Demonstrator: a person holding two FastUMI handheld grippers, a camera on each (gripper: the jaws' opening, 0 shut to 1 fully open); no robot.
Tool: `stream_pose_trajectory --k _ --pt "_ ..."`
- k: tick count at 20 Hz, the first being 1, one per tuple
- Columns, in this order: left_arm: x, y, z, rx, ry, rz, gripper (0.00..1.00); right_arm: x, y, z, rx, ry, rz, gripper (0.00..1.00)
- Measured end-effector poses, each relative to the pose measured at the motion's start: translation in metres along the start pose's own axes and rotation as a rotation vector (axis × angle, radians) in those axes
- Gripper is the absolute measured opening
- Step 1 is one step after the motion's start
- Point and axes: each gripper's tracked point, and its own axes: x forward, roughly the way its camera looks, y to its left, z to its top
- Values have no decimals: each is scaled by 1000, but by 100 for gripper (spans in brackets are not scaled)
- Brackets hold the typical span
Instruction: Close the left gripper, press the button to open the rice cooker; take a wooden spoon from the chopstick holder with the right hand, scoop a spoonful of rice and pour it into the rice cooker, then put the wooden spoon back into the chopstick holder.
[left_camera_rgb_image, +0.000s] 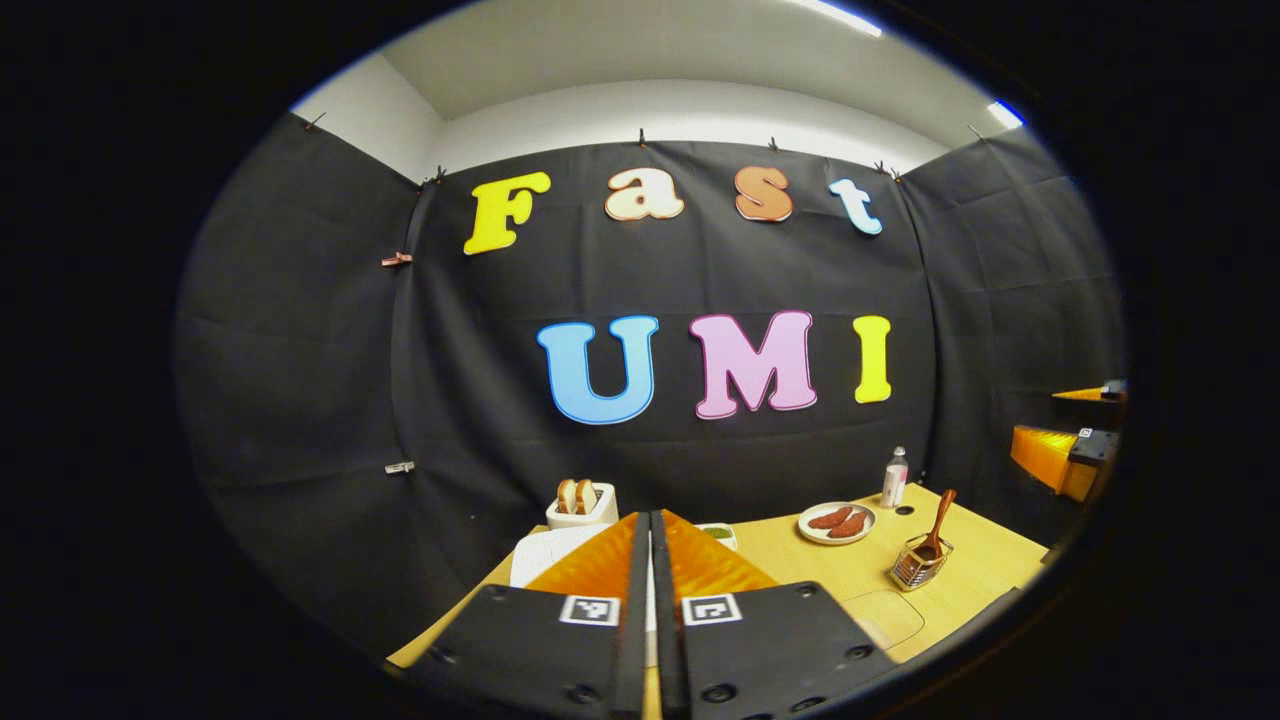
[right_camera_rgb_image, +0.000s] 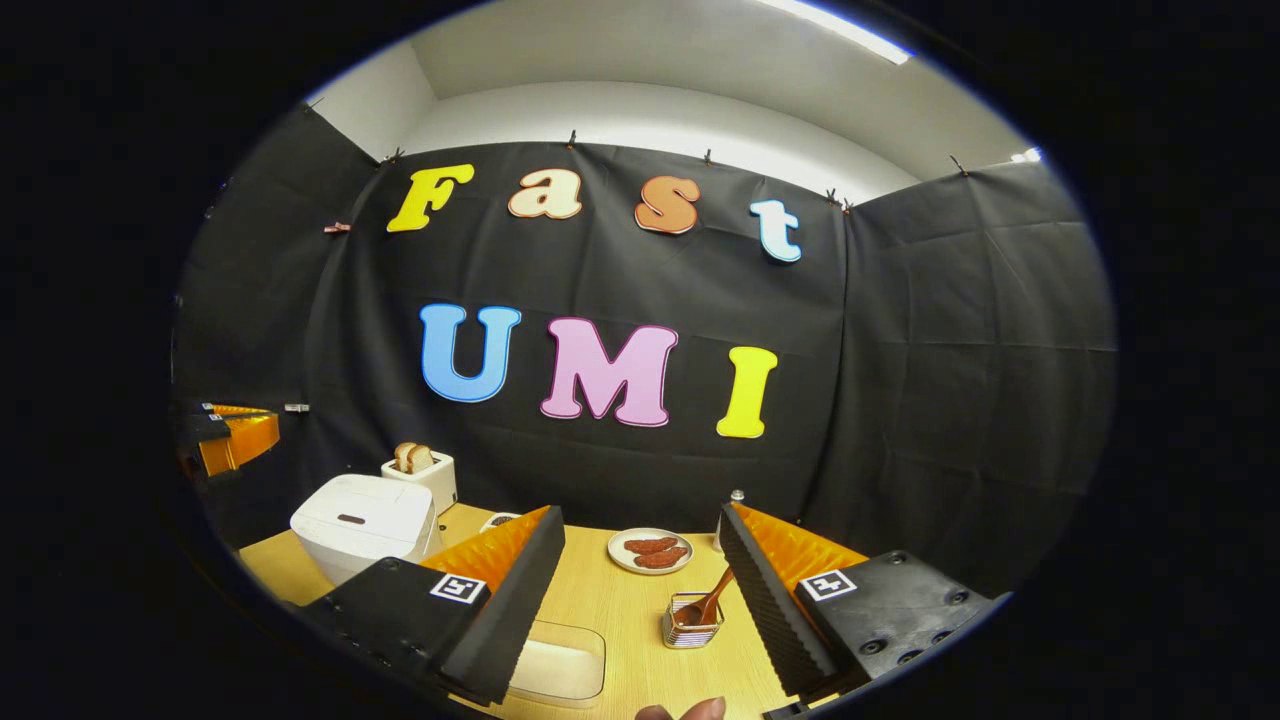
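Note:
The white rice cooker (right_camera_rgb_image: 365, 525) stands at the table's left with its lid down; in the left gripper view the rice cooker (left_camera_rgb_image: 548, 558) is partly hidden behind my fingers. My left gripper (left_camera_rgb_image: 650, 518) is shut with nothing in it, held above the cooker. The wire chopstick holder (right_camera_rgb_image: 692, 622) holds the wooden spoon (right_camera_rgb_image: 712, 600), bowl down and handle leaning right. My right gripper (right_camera_rgb_image: 640, 520) is open and empty, above and short of the holder. A clear shallow container (right_camera_rgb_image: 560, 660) lies near the front edge. The holder (left_camera_rgb_image: 920, 565) and spoon (left_camera_rgb_image: 938, 520) also show at right.
A white toaster (right_camera_rgb_image: 420, 468) with bread stands behind the cooker. A plate of sausages (right_camera_rgb_image: 650, 550), a small bottle (left_camera_rgb_image: 895, 477) and a little bowl of greens (left_camera_rgb_image: 718, 533) sit toward the back. A person's fingertip (right_camera_rgb_image: 690, 710) shows at the bottom.

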Motion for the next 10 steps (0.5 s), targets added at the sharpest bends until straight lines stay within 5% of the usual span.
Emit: stream_pose_trajectory --k 2,10 --pt "9 -8 3 -34 1 -87 7 1 0 -1 -1 5 5 98" --pt "92 56 -74 -77 280 -90 7 -6 -16 11 -18 -11 0 98"
